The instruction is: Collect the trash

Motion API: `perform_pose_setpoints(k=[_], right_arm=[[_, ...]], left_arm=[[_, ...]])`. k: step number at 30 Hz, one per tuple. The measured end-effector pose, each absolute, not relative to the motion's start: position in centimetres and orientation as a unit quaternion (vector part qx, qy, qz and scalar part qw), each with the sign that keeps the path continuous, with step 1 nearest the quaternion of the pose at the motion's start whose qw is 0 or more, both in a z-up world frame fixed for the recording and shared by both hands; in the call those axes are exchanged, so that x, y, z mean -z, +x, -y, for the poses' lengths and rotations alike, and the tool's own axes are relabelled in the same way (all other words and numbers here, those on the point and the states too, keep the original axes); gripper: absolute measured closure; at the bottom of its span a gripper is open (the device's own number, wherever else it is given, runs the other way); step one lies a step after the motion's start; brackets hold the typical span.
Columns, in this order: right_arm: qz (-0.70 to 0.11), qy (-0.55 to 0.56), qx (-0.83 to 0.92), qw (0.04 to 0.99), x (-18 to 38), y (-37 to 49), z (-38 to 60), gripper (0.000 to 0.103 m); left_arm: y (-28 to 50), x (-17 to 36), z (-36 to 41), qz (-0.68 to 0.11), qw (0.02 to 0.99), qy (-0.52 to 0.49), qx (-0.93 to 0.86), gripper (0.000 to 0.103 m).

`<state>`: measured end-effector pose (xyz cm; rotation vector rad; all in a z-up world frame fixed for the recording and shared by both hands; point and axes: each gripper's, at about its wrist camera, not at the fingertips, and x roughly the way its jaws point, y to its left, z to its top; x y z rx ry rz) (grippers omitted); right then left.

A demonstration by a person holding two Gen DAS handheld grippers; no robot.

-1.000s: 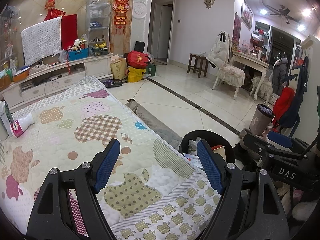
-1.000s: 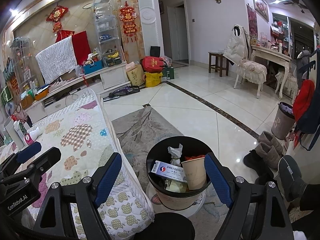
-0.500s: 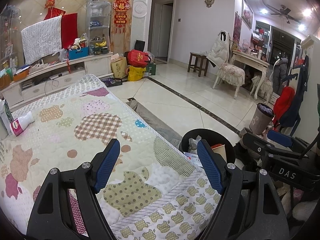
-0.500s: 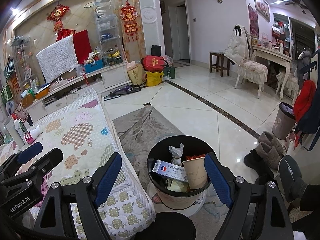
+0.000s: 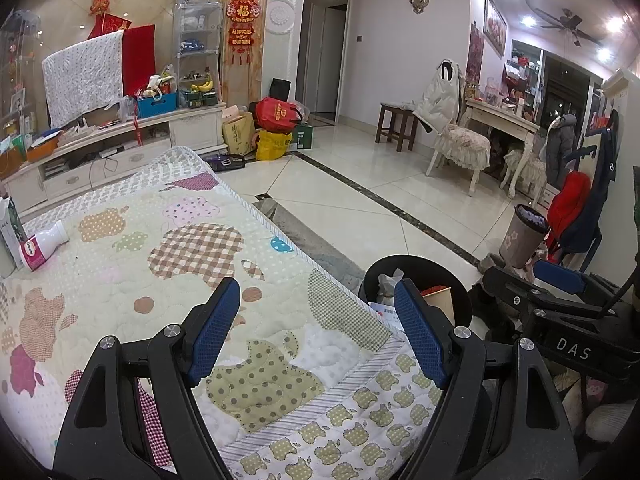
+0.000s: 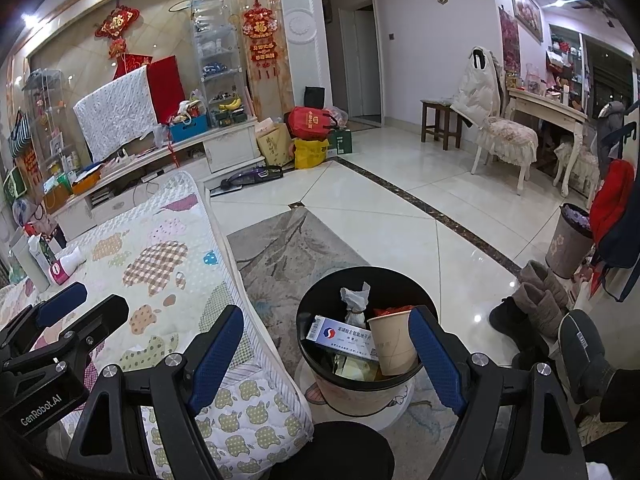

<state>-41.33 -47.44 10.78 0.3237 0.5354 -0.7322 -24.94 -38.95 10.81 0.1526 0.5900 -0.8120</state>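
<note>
A black-rimmed trash bin point(image 6: 308, 304) stands on the floor beside the quilt-covered table point(image 5: 192, 256). It holds a paper cup point(image 6: 392, 340), a white-and-blue box point(image 6: 344, 336) and crumpled tissue point(image 6: 354, 300). The bin also shows in the left wrist view point(image 5: 400, 262). My right gripper point(image 6: 326, 350) is open and empty above the bin. My left gripper point(image 5: 318, 334) is open and empty over the table's near corner. A white bottle with a pink label point(image 5: 42, 244) lies on the table's far left; it also shows in the right wrist view point(image 6: 66, 265).
Cartons point(image 5: 10, 228) stand next to the bottle. A second bin point(image 6: 568, 240) and boots point(image 6: 532, 300) sit on the floor at the right. A TV cabinet point(image 5: 120, 148), bags point(image 5: 276, 116) and chairs point(image 5: 460, 144) line the far walls.
Both views have shifted very slightly; the grippers stay open and empty, and nothing on the table or in the bin has moved.
</note>
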Motion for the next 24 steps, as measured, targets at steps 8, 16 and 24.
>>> perform_pose_setpoints(k=[8, 16, 24], right_arm=[[-0.259, 0.156, 0.351, 0.886, -10.65, -41.19, 47.43, 0.020], [-0.259, 0.156, 0.351, 0.886, -10.68, -41.16, 47.43, 0.020], [-0.263, 0.155, 0.349, 0.886, -10.19, -41.13, 47.15, 0.020]], left_arm=[[-24.93, -10.93, 39.04, -0.283, 0.874, 0.073, 0.389, 0.024], [-25.03, -10.89, 38.95, -0.278, 0.876, 0.075, 0.387, 0.024], [-25.02, -10.42, 38.91, -0.273, 0.877, 0.079, 0.386, 0.024]])
